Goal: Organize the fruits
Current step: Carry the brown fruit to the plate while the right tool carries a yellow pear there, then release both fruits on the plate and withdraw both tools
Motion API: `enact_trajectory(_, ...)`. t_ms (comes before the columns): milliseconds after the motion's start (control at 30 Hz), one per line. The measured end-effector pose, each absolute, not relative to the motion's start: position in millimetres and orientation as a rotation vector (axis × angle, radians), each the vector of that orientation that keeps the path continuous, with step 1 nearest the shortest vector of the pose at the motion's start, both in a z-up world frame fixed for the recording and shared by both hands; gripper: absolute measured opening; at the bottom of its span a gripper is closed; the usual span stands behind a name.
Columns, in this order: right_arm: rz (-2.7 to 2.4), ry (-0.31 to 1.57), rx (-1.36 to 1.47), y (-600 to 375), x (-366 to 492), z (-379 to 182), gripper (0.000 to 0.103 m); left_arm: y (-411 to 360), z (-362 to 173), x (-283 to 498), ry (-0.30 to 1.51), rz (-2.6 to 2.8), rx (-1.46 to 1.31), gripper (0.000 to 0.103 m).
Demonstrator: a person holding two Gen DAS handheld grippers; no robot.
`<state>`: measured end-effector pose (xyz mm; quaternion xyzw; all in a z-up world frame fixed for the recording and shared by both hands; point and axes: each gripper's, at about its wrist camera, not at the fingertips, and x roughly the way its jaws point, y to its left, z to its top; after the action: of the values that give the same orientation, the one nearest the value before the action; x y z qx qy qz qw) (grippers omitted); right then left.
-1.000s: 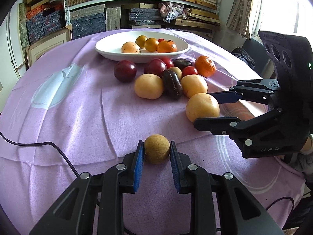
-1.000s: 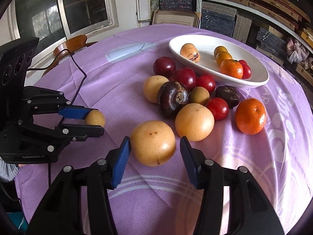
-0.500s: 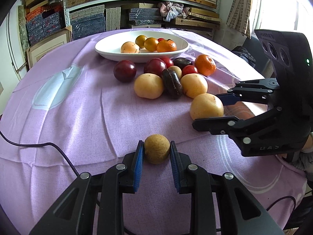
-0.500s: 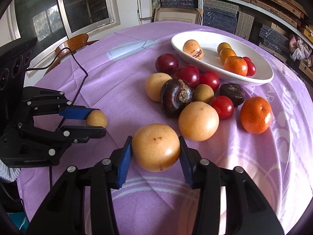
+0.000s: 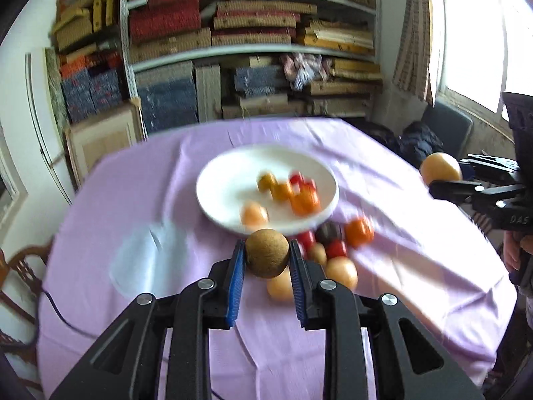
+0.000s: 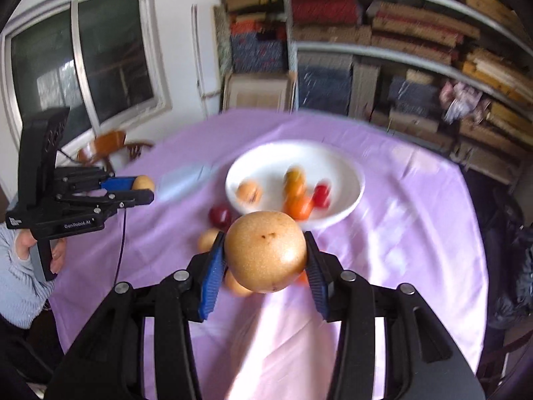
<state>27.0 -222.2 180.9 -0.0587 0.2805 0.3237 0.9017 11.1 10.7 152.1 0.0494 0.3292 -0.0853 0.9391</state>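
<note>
My left gripper (image 5: 267,256) is shut on a small brown round fruit (image 5: 267,252) and holds it high above the table. My right gripper (image 6: 265,256) is shut on a large yellow pear (image 6: 265,255), also lifted. The pear shows in the left wrist view (image 5: 440,168) at the far right. The brown fruit shows in the right wrist view (image 6: 144,183) at the left. A white bowl (image 5: 220,180) with several small fruits stands on the purple cloth. Loose fruits (image 5: 341,268) lie in front of it, blurred.
The round table has a purple cloth (image 5: 133,206). A black cable (image 6: 121,243) hangs off its left edge. A wooden chair (image 6: 106,146) stands beyond the table. Shelves (image 5: 253,50) with stacked mats fill the back wall.
Both grippers have risen from the table with their fruits. The right gripper closed on the yellow pear and lifted it. The views now look down on the bowl from higher up.
</note>
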Motion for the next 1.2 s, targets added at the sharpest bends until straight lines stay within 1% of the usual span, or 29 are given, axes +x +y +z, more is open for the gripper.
enact_trajectory(100, 0.628, 0.514, -0.095, -227, 56, 220, 0.044, 10, 184, 41, 0.64, -0.135, 0.117, 0.026)
enact_trajectory(200, 0.594, 0.51, -0.076, -225, 93, 224, 0.044, 10, 189, 78, 0.646, -0.124, 0.091, 0.026)
enact_trajectory(300, 0.589, 0.571, -0.031, -215, 138, 195, 0.044, 10, 169, 116, 0.68, -0.122, 0.051, 0.026)
enact_trajectory(500, 0.575, 0.714, 0.006, -185, 219, 119, 0.044, 13, 106, 184, 0.789, -0.099, 0.049, 0.026)
enact_trajectory(700, 0.567, 0.781, -0.033, -146, 262, 74, 0.044, 31, 63, 227, 0.855, -0.082, 0.019, 0.026)
enact_trajectory(900, 0.56, 0.818, -0.125, -122, 285, 43, 0.044, 35, 42, 249, 0.881, -0.087, 0.018, 0.026)
enact_trajectory(1000, 0.556, 0.819, -0.126, -122, 290, 37, 0.044, 35, 37, 252, 0.885, -0.091, 0.022, 0.026)
enact_trajectory(1100, 0.557, 0.812, -0.126, -122, 290, 37, 0.045, 36, 36, 253, 0.881, -0.084, 0.015, 0.027)
enact_trajectory(1200, 0.566, 0.76, -0.084, -131, 280, 59, 0.045, 39, 45, 245, 0.866, -0.074, 0.002, 0.027)
